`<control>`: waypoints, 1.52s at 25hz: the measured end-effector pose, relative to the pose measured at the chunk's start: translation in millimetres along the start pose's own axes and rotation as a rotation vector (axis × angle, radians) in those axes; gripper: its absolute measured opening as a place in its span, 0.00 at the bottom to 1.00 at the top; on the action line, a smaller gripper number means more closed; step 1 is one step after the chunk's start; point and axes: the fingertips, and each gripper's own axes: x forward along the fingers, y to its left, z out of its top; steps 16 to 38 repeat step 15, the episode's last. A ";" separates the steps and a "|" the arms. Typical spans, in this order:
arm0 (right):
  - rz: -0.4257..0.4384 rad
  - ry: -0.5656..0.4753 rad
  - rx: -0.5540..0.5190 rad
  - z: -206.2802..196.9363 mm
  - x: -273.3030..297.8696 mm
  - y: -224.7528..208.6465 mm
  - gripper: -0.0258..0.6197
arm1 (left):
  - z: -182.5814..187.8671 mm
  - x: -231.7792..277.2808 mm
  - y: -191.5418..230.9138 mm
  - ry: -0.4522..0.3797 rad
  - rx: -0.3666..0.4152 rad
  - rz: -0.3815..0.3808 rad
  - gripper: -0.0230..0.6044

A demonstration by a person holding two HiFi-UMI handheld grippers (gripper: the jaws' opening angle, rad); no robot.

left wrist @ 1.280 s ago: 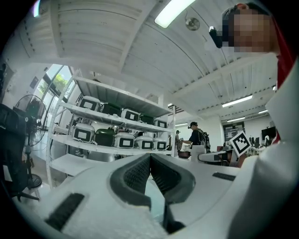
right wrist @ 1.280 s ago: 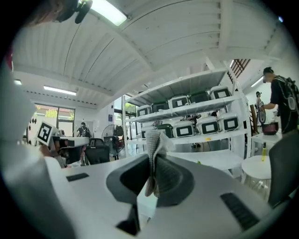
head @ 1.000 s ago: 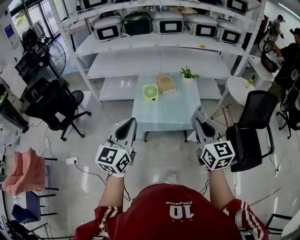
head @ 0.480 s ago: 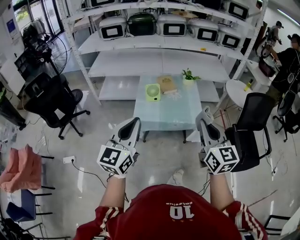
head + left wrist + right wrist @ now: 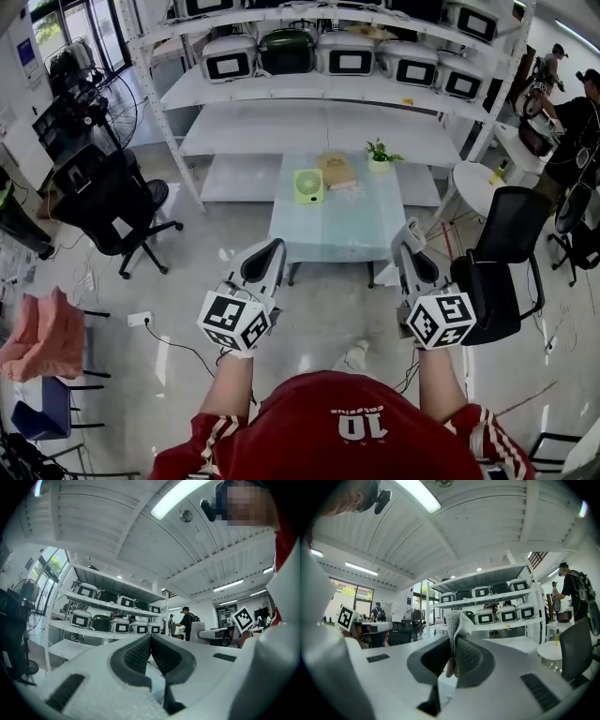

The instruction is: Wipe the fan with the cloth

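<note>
Right gripper pinches cloth; red shirt reads "10"

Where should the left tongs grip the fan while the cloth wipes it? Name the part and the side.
Grip the fan by its square frame's left edge, probably coming from the left. Its sides look straight and flat, and that leaves the round grille free for the cloth in the right tongs. The left tongs are shut; open them first.

near half of table open; fan, box, plant crowd far edge.
</note>
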 end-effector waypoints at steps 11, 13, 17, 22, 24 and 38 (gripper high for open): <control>0.024 -0.013 0.003 -3.3 -5.2 -2.6 0.07 | -6.1 9.0 -10.6 0.017 0.016 -0.015 0.04; 0.022 -0.011 -0.008 -3.6 -5.8 -3.6 0.07 | -5.6 11.2 -13.0 0.017 0.019 -0.018 0.04; 0.019 -0.007 -0.015 -4.4 -6.9 -5.1 0.07 | -6.0 13.0 -15.6 0.017 0.020 -0.022 0.04; 0.019 -0.007 -0.015 -4.4 -6.9 -5.1 0.07 | -6.0 13.0 -15.6 0.017 0.020 -0.022 0.04; 0.019 -0.007 -0.015 -4.4 -6.9 -5.1 0.07 | -6.0 13.0 -15.6 0.017 0.020 -0.022 0.04; 0.019 -0.007 -0.015 -4.4 -6.9 -5.1 0.07 | -6.0 13.0 -15.6 0.017 0.020 -0.022 0.04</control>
